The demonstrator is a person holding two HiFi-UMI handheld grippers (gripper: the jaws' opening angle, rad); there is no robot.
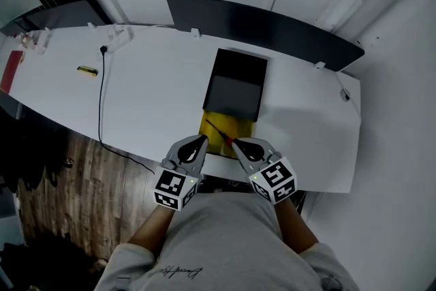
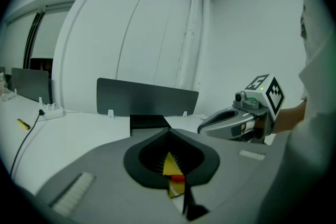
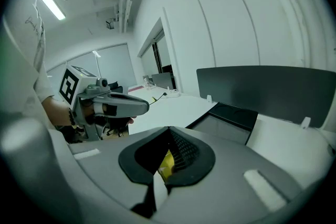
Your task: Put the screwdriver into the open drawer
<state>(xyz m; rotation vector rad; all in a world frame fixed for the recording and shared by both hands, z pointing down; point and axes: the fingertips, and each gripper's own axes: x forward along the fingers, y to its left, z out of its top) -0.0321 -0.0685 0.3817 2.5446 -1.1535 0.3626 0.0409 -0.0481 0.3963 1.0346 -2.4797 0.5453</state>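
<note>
Red-handled screwdriver (image 1: 219,132) lies slantwise over the yellow floor of the open drawer (image 1: 235,127) at the desk's (image 1: 150,92) front edge. Handle end sits just beside R gripper (image 1: 236,142) tip; contact unclear. R jaws together, nothing betw. them. L gripper (image 1: 204,140) alongside, jaws also together, empty.

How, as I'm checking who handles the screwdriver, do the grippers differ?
The right gripper ends beside the red handle of the screwdriver; the left gripper stands apart from it. The left gripper is over the open drawer on its left, the right gripper on its right. Both have shut, empty jaws.
</note>
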